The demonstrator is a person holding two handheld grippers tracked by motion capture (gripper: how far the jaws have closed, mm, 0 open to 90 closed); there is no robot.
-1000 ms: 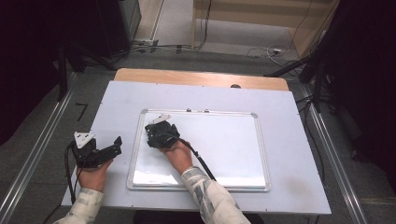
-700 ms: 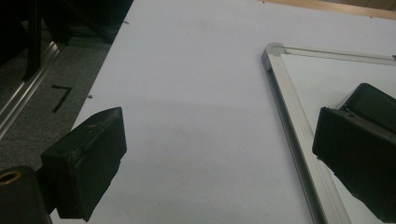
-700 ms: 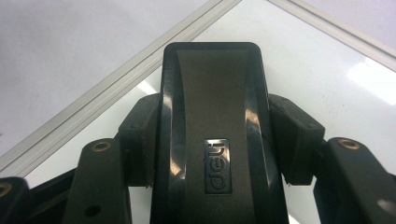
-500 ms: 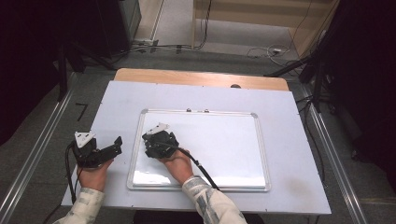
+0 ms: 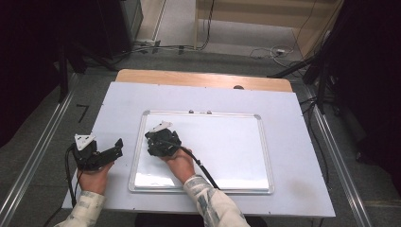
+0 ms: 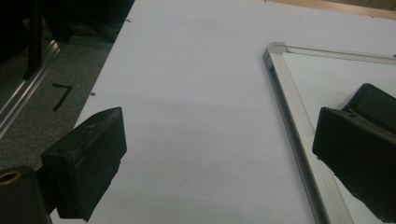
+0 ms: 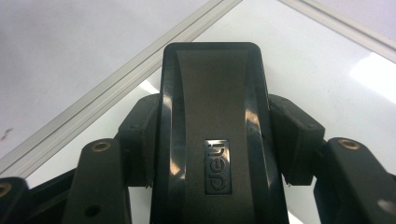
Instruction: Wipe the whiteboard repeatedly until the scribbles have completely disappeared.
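Whiteboard lay on a pale sheet covering a wooden table, with grey floor, cables and dark stands beyond the far edge. Near the board's left edge, the right gripper pinched a black eraser pressed to the board; its underside was hidden. Left of the board, the left gripper rested, jaws spread over bare sheet, one jaw cut off at the frame's edge.

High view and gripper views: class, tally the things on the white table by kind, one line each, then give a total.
Whiteboard: 1
Black eraser, clamped in the right gripper on the board: 1
Hand-held grippers, counting the open left gripper beside the board: 2
Total: 4
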